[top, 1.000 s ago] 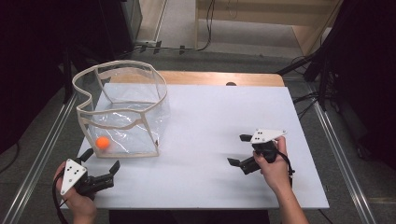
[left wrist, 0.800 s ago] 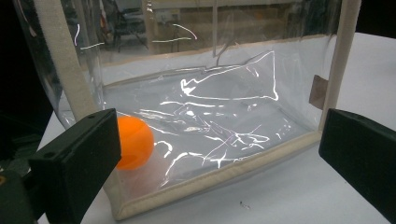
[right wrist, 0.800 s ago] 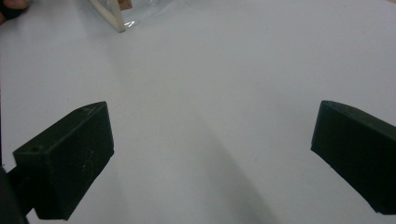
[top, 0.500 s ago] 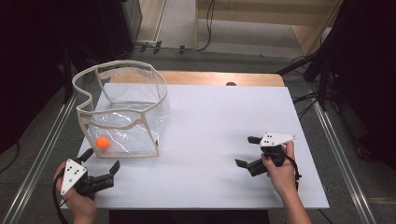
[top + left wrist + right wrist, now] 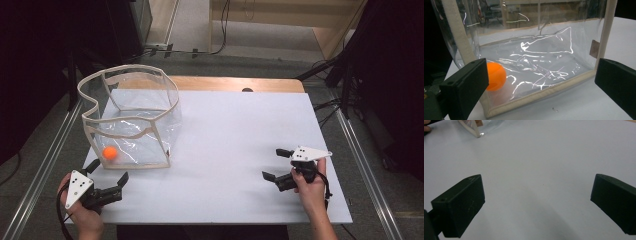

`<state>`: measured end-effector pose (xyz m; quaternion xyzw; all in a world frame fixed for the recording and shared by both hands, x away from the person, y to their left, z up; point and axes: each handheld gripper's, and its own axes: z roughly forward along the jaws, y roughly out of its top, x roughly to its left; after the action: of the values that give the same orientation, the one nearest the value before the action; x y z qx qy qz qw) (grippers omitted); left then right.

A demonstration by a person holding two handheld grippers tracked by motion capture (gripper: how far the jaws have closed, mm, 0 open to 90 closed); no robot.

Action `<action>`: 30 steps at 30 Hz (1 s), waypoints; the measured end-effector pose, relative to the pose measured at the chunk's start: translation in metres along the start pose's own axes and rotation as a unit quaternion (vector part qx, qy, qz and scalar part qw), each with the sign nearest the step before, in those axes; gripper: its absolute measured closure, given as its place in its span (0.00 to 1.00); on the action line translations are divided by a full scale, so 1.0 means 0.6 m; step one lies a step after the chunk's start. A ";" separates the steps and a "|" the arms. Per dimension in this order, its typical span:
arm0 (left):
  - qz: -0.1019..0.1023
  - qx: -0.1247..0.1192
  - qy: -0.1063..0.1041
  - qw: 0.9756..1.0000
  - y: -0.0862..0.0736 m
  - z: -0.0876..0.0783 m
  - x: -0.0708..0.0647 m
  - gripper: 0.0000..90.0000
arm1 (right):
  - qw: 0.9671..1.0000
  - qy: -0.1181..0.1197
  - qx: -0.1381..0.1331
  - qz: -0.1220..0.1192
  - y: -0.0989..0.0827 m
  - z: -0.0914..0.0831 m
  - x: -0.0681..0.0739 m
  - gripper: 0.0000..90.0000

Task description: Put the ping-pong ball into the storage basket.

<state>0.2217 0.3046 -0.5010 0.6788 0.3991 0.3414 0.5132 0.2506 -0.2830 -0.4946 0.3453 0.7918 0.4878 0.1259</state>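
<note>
A clear plastic bag (image 5: 130,117) with beige trim stands open-topped on the left of the white table (image 5: 235,145). An orange ball (image 5: 110,152) lies inside it at its near left corner, also seen through the clear wall as the ball (image 5: 496,76) in the left gripper view. My left gripper (image 5: 107,172) rests just in front of the bag (image 5: 536,65), jaws wide apart, holding nothing. My right gripper (image 5: 276,163) sits near the table's front right, open and empty, its jaws over the bare white surface (image 5: 536,170).
A bag corner (image 5: 475,128) shows at the far top left of the right gripper view. Metal rails (image 5: 45,165) run along both table sides. A wooden strip (image 5: 235,84) borders the far edge. Dark equipment and cables stand beyond.
My right gripper has drifted slightly right and toward the near edge. The left gripper, bag and ball have stayed put.
</note>
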 end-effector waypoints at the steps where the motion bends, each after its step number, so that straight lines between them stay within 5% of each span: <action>1: 0.000 0.000 0.000 1.000 0.000 0.000 0.000 0.00 | 1.000 -0.003 -0.003 0.000 -0.003 -0.002 -0.001 0.00; 30: 0.002 0.001 0.002 1.000 0.000 0.000 0.000 0.00 | 0.998 -0.034 -0.049 0.036 -0.060 -0.068 -0.018 0.00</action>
<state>0.2215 0.3046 -0.5008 0.6794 0.3991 0.3434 0.5110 0.2211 -0.3286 -0.5071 0.3829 0.7497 0.5180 0.1516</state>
